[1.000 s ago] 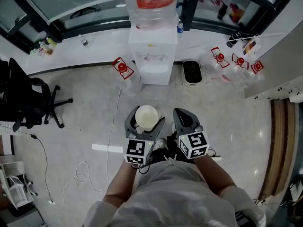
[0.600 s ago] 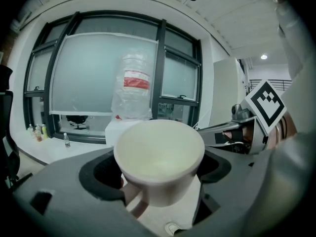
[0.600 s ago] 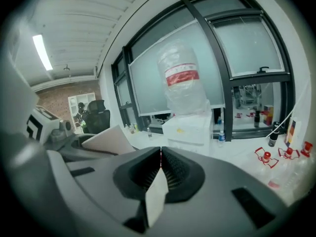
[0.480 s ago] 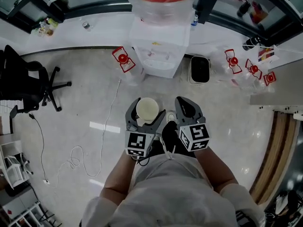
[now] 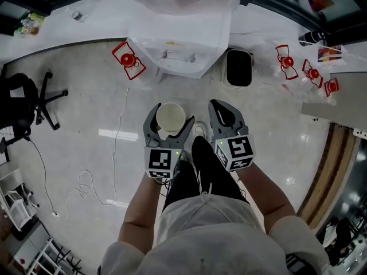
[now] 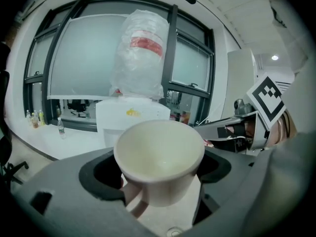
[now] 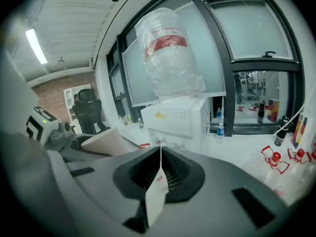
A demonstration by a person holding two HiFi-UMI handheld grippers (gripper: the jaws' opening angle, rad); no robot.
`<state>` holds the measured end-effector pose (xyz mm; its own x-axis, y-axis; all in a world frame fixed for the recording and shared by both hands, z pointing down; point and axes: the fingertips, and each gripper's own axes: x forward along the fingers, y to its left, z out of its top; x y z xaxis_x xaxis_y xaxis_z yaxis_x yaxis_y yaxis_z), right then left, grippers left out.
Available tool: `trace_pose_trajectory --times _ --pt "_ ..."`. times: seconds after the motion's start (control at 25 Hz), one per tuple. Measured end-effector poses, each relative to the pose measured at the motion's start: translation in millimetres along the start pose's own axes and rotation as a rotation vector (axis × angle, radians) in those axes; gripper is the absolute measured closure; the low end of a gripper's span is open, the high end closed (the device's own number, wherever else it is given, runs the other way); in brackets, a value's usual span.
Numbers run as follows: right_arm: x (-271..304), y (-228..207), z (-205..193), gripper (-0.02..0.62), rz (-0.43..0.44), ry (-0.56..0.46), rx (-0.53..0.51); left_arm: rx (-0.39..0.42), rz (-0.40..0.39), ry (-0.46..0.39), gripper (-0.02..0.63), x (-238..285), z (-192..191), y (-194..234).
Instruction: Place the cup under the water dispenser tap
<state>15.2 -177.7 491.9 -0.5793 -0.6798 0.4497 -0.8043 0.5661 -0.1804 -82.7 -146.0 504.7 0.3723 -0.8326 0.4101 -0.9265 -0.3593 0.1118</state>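
Note:
A cream paper cup (image 5: 170, 117) stands upright and empty between the jaws of my left gripper (image 5: 170, 112), which is shut on it. In the left gripper view the cup (image 6: 159, 157) fills the middle. Beyond it stands the white water dispenser (image 6: 131, 117), topped by a wrapped bottle. In the head view the dispenser (image 5: 178, 44) is straight ahead of both grippers, its taps (image 5: 179, 57) a short way beyond the cup. My right gripper (image 5: 225, 110) is alongside, shut on a tea bag's string, and the white tag (image 7: 155, 196) hangs between its jaws.
A black bin (image 5: 237, 67) sits right of the dispenser. Red-handled empty bottles lie on the floor at the left (image 5: 127, 59) and right (image 5: 287, 59). An office chair (image 5: 23, 105) and a loose cable (image 5: 97, 182) are on the left.
The person has stepped toward the dispenser, which now sits nearer and larger ahead. Both grippers kept their hold and their spacing.

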Motion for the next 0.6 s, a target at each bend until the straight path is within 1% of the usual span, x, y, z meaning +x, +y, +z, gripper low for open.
trace_pose_trajectory --times 0.08,0.28,0.48,0.6 --pt "17 -6 -9 0.566 0.004 0.006 -0.016 -0.001 0.005 0.001 0.16 18 -12 10" --pt "48 -16 -41 0.566 0.001 0.013 -0.038 -0.013 0.001 0.024 0.16 55 -57 22" --pt "75 -22 -91 0.566 0.004 0.043 -0.034 0.007 -0.005 0.051 0.16 88 -103 28" --pt "92 -28 -107 0.566 0.017 0.041 -0.033 0.023 -0.004 0.044 0.16 113 -121 33"
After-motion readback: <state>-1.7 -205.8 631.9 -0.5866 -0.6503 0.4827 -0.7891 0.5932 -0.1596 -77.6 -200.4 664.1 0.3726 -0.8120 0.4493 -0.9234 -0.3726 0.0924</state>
